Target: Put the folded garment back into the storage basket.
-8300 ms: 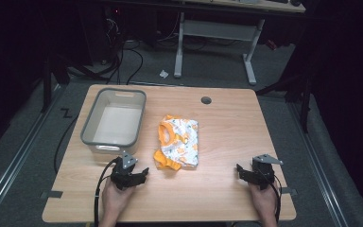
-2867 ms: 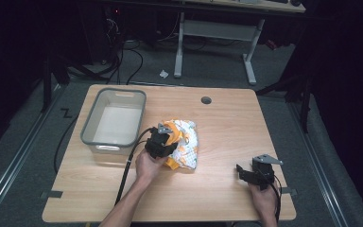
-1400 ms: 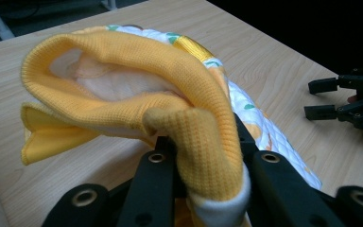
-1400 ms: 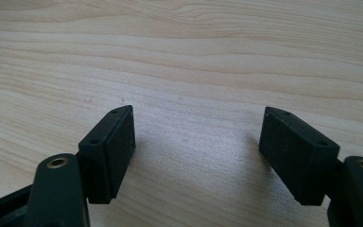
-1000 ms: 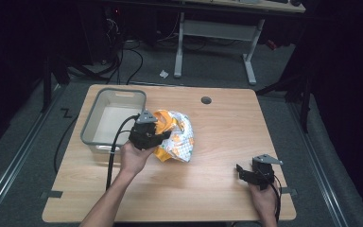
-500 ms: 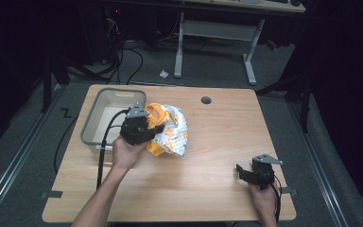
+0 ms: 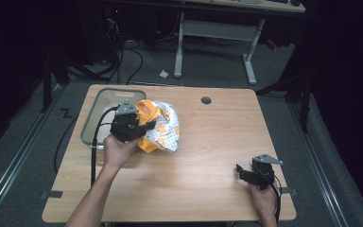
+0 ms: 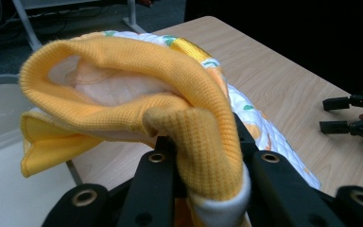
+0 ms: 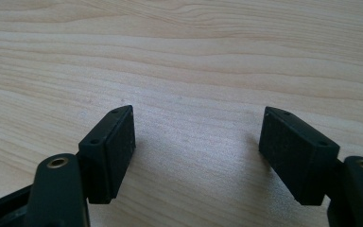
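Your left tool (image 7: 144, 128) pinches the yellow knit garment (image 8: 137, 104), lifted beside the grey bin (image 7: 96, 124) at far left. Likely next: carry it over and release. Your right tool (image 9: 196, 156) rests wide open, empty, on the surface (image 7: 217, 142).

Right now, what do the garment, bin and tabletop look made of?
Garment: soft knit fabric, ribbed orange trim, white printed body; loops show in the left gripper view. Bin: probably translucent plastic, with a smooth grey rim. Tabletop: wood or wood-look laminate, matte, light grain lines; which one cannot be told.
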Demonstrator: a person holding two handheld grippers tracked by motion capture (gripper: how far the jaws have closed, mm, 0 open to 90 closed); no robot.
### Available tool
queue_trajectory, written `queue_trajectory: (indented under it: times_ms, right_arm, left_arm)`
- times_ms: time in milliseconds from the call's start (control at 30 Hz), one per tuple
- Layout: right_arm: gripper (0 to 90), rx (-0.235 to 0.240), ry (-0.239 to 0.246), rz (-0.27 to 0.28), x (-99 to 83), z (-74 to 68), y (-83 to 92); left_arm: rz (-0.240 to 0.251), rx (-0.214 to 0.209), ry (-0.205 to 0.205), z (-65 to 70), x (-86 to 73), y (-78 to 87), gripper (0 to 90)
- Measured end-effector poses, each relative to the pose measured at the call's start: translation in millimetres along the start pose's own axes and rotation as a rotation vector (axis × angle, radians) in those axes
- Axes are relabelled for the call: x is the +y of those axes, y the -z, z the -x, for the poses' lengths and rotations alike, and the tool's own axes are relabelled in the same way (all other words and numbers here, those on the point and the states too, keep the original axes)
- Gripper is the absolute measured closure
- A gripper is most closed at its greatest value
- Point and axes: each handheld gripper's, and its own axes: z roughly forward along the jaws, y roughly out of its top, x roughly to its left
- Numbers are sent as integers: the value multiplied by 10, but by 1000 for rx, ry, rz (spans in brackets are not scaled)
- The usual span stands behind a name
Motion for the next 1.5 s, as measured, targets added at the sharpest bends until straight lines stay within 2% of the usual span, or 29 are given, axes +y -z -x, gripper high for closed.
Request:
queue_trajectory:
  times_ms: [700, 900, 1200, 1500]
  right_arm:
    - [281, 0, 0, 0, 0, 0, 0]
    - [281, 0, 0, 0, 0, 0, 0]
    - [281, 0, -1, -1, 0, -2, 1]
    - [281, 0, -1, -1, 0, -1, 1]
  left_arm:
    - [26, 38, 15, -290, 35, 219, 772]
    - [22, 64, 32, -396, 15, 259, 772]
    - [23, 90, 22, -483, 33, 318, 772]
    - [24, 121, 44, -615, 25, 360, 772]
